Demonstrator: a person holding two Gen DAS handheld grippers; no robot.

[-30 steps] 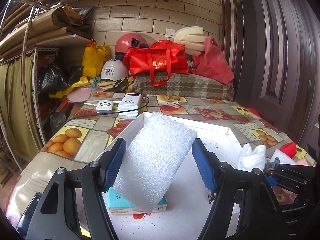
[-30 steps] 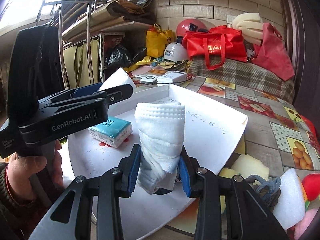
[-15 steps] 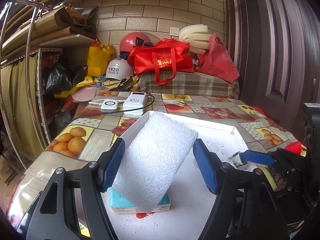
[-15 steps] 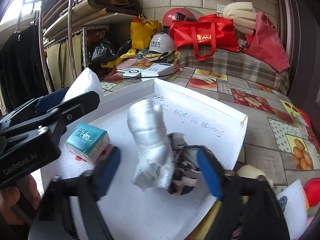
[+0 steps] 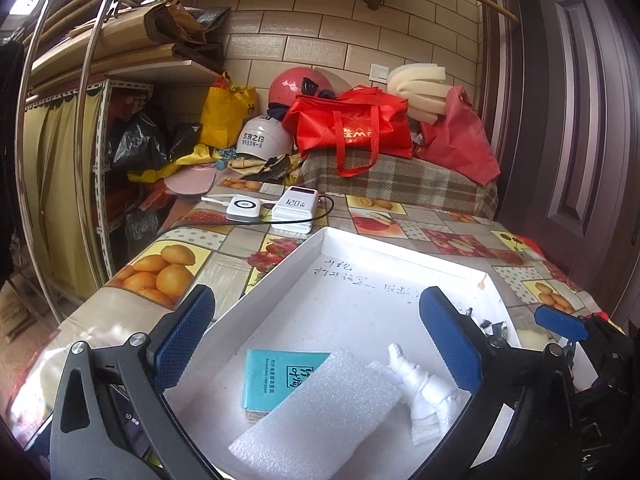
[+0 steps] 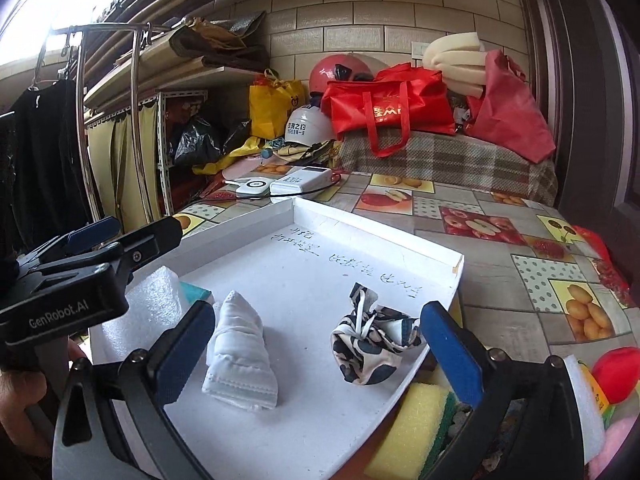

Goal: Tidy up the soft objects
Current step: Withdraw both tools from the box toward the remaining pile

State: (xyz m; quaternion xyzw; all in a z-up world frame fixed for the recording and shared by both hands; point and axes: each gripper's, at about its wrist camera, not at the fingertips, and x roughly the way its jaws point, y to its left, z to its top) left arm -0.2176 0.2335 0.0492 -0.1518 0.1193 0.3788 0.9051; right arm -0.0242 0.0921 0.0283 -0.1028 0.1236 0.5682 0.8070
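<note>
**Both grippers stand wide open over the white tray**

The left gripper (image 5: 318,336) hovers at the near edge of a shallow white tray (image 5: 360,240), its blue-padded jaws spread to their widest and gripping nothing; they have just been opening. Below and between them lies a slab of white foam (image 5: 316,416), resting flat on the tray floor and partly covering a teal tissue packet (image 5: 276,376). Just beside the foam lies a rolled white cloth (image 5: 424,392).

The right gripper (image 6: 318,346) likewise hangs with its jaws fully apart, having just been opening, and has hold of nothing. The white cloth (image 6: 240,356) lies on the tray between the jaws, next to the left finger; whether it touches that pad cannot be told. A crumpled black-and-white patterned cloth (image 6: 372,340) lies near the right finger. A yellow sponge (image 6: 416,424) sits outside the tray on the fruit-patterned surface (image 6: 500,248), under the right finger. A person's hand (image 6: 24,396) holds the left gripper's handle at the left edge.
</note>
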